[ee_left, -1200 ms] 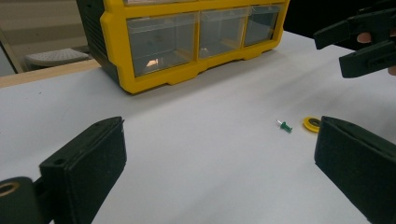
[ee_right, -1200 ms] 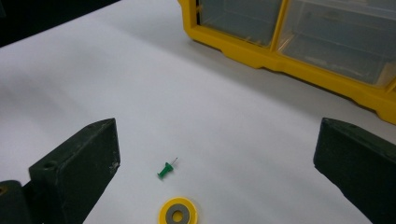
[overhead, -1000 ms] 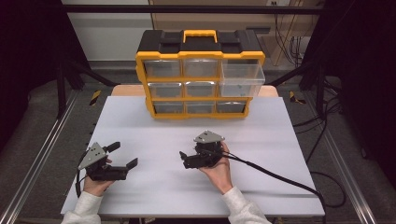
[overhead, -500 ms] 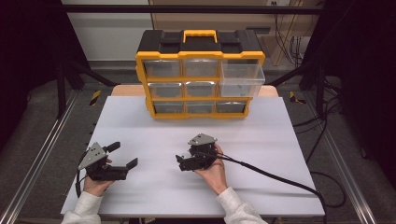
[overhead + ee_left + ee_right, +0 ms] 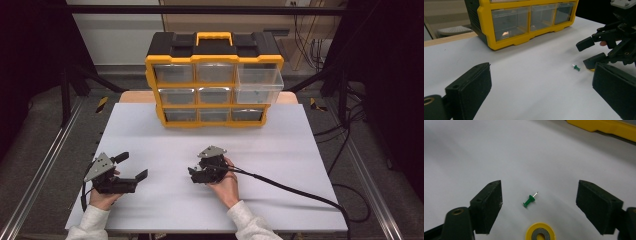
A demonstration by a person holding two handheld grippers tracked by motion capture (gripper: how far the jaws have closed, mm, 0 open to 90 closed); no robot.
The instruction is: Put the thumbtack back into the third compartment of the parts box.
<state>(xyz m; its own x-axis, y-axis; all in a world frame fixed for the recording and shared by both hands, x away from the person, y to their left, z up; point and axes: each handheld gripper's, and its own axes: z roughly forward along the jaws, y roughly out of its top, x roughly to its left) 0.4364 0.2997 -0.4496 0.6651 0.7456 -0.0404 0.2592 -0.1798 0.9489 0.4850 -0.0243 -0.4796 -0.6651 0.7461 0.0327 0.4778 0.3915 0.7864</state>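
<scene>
The right hand-held gripper (image 5: 196, 174) hung low over the white bench (image 5: 310, 150), near its front middle, held in the person's right hand (image 5: 226, 182). Its jaws stood apart and had just been closing, with a green push pin (image 5: 529, 200) lying on the bench between them and touching neither pad. The pin lay on its side, its metal tip pointing up and to the right in the right gripper view. Just below it in that view sat a small yellow ring (image 5: 540, 232) with a grey centre, close to the pin but apart from it.

In the left gripper view the pin showed as a small green speck just beside the lower jaw of the right hand-held gripper, with a sliver of yellow under that jaw.

The left hand-held gripper (image 5: 132, 167) rested near the front left of the bench in the person's left hand (image 5: 102, 196), jaws wide apart with nothing between them, well apart from the pin.

At the far edge of the bench stood a yellow and black drawer organizer (image 5: 170, 65) with clear drawers; its top right drawer (image 5: 260, 82) was pulled out.
</scene>
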